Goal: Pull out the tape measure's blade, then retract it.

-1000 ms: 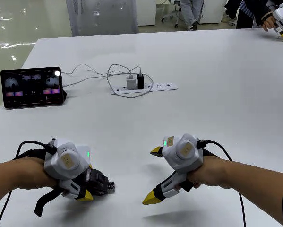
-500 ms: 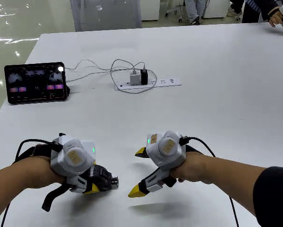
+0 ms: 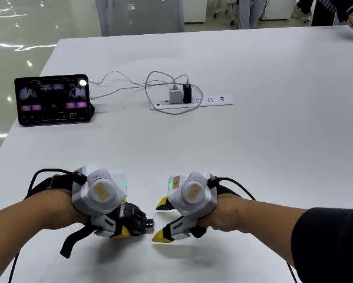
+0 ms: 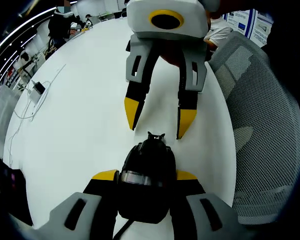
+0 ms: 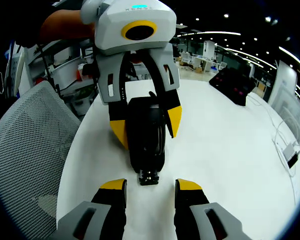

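Left gripper: clenched on the black tape measure; one yellow-tipped jaw presses each flat side of the case.
Tape measure: held in the left gripper just above the desk, at the near edge in the head view; its mouth faces the right gripper.
Blade tab: a small metal hook sitting at the case mouth; no length of blade is drawn out.
Right gripper: released, jaws spread wide and holding nothing; pointed straight at the tape measure.
Tab and right gripper: in the right gripper view the tab lies between the two yellow tips and touches neither; in the left gripper view the tips stand just beyond the tab, one to either side.
Hands: left hand and right hand each wrap a gripper body, with black cables trailing back along the forearms.
Desk: white and plain.
Far left of desk: a tablet with a lit screen, propped upright.
Far centre: a white power strip with a white charger and a black charger plugged in, and loose cables looped around it.
Beside desk: a grey mesh chair.
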{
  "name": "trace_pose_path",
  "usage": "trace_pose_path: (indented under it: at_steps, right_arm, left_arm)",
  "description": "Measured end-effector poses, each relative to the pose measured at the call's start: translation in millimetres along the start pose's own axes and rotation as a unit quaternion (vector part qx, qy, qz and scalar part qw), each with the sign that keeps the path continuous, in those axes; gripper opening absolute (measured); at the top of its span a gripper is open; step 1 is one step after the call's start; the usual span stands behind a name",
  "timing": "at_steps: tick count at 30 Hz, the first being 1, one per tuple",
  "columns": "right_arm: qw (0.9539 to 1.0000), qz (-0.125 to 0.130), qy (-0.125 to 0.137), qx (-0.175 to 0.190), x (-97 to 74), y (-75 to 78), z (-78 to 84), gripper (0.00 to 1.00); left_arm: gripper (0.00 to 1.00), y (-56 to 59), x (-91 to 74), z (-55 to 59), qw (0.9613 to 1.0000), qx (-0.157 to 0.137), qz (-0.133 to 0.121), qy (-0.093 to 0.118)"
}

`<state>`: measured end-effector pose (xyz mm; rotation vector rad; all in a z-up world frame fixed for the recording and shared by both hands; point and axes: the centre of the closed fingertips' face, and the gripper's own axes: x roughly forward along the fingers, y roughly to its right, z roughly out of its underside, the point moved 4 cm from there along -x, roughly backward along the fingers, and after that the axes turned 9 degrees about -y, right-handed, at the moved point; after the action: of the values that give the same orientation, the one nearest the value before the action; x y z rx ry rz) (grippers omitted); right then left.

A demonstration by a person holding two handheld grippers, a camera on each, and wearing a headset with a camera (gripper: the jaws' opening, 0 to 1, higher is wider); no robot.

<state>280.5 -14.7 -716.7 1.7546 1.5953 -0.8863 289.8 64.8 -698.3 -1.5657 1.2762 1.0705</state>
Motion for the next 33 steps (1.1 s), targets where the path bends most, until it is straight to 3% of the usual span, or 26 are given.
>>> trace_pose_path:
  at_steps: [9,13,14,18,33]
  right_arm:
    - [0.9999,-0.002,-0.007,-0.007,10.0,3.2,-6.5,0.20]
    - [0.9994,-0.015,-0.023,-0.021,15.6,-4.0,-4.5,0.13]
    - [0.9991,-0.010,-0.031,-0.029,15.8,-2.8,-2.3,0.13]
    - [0.9993,-0.016,-0.021,-0.025,15.5,-1.4,-2.4,0.11]
    - [0.9990,-0.015,-0.031,-0.028,13.3,0.9,-0.4,0.09]
  left_arm:
    - [0.35,0.2,-0.2,-0.1,1.0000,0.000,0.001,0.002]
    - [0.35,-0.2,-0.1,0.2,1.0000,0.002,0.001,0.001]
    - [0.35,-0.1,0.0,-0.1,1.0000,0.004,0.000,0.001]
    - [0.35,-0.2,0.1,0.3,1.0000,0.003,0.001,0.001]
    - [0.35,-0.4,-0.6,0.9,1.0000,-0.005,0.000,0.000]
